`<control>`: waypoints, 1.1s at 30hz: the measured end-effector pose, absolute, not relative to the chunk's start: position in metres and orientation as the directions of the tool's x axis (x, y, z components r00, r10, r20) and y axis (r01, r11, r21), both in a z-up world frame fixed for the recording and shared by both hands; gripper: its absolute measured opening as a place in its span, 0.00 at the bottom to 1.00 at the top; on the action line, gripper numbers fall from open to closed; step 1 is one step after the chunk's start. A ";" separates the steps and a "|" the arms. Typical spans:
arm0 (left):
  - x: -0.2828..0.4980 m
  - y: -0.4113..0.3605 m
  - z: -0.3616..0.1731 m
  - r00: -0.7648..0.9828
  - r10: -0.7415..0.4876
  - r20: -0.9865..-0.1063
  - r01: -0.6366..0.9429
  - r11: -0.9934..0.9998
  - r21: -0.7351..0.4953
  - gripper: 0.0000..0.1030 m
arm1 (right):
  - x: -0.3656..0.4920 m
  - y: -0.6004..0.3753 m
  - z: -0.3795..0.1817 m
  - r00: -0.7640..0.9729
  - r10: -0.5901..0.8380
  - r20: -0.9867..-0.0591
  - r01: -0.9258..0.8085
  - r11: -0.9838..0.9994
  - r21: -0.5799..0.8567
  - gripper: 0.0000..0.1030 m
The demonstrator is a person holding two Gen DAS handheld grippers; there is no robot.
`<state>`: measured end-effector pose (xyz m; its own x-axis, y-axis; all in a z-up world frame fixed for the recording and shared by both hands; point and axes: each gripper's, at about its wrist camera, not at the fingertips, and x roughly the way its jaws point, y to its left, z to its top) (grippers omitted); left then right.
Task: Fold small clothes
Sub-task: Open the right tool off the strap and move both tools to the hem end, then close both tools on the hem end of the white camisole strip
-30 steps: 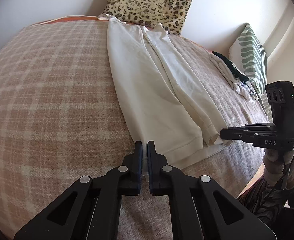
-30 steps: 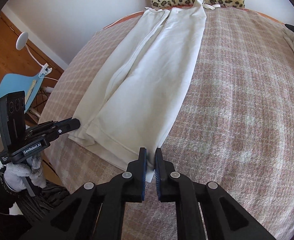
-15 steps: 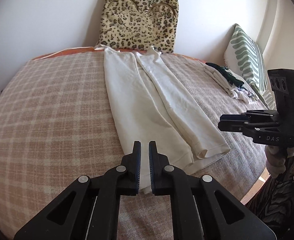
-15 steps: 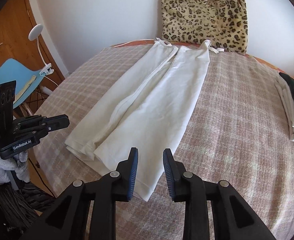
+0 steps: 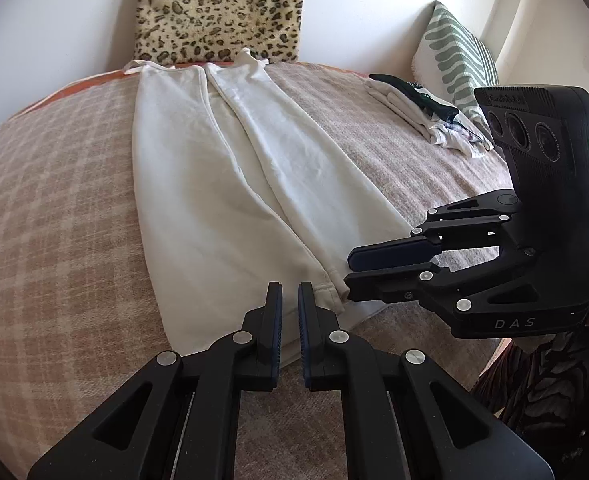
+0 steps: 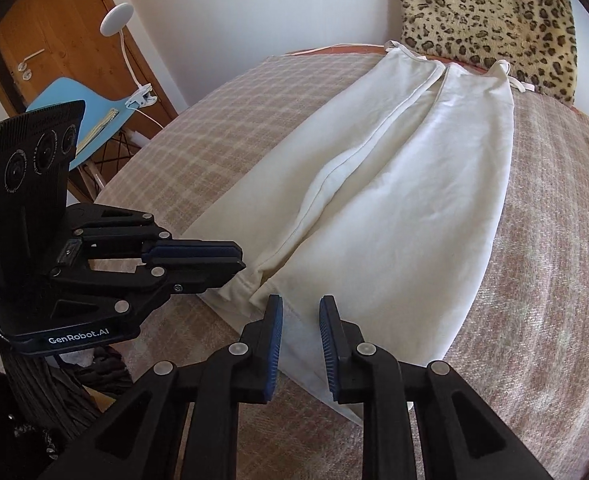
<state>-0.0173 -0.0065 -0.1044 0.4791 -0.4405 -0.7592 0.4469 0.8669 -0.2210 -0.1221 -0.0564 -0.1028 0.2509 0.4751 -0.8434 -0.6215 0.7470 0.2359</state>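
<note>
Cream trousers (image 5: 230, 200) on plaid blanket (image 5: 54, 208), leopard cushion (image 5: 222, 8) behind

Bright, soft daylight from the right; sharp focus; strong fisheye bending with dark vignetted corners in both views.

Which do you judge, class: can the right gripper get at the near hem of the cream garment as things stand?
Probably yes. The right gripper is open, poised right over the cream garment hem, nothing lying between them. The left gripper sits beside it, off to one side.
</note>
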 end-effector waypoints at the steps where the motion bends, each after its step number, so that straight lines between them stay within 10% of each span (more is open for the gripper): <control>1: -0.019 -0.010 -0.105 0.477 -0.438 -0.762 0.458 0.864 -0.211 0.06 | -0.124 -0.058 -0.102 0.250 0.469 -0.847 -0.628 0.745 0.227 0.18; 8: -0.036 -0.020 -0.104 0.499 -0.403 -0.767 0.511 0.852 -0.116 0.07 | -0.131 -0.093 -0.088 0.270 0.482 -0.834 -0.567 0.779 0.267 0.22; 18: -0.041 0.001 -0.083 0.596 -0.314 -0.739 0.424 0.905 -0.043 0.44 | -0.127 -0.151 -0.086 0.337 0.457 -0.823 -0.393 0.863 0.318 0.41; 24: -0.035 0.013 -0.082 0.607 -0.283 -0.742 0.382 0.923 -0.040 0.45 | -0.120 -0.158 -0.097 0.287 0.509 -0.812 -0.355 0.843 0.403 0.43; 33: -0.023 0.056 -0.104 0.486 -0.391 -0.782 0.253 0.919 -0.302 0.45 | -0.117 -0.155 -0.103 0.245 0.581 -0.776 -0.348 0.800 0.489 0.49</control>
<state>-0.0227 0.0557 -0.1040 0.4860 -0.3905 -0.7818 0.2535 0.9191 -0.3015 -0.1174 -0.1545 -0.1028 0.2448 0.5811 -0.7762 -0.3475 0.7999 0.4892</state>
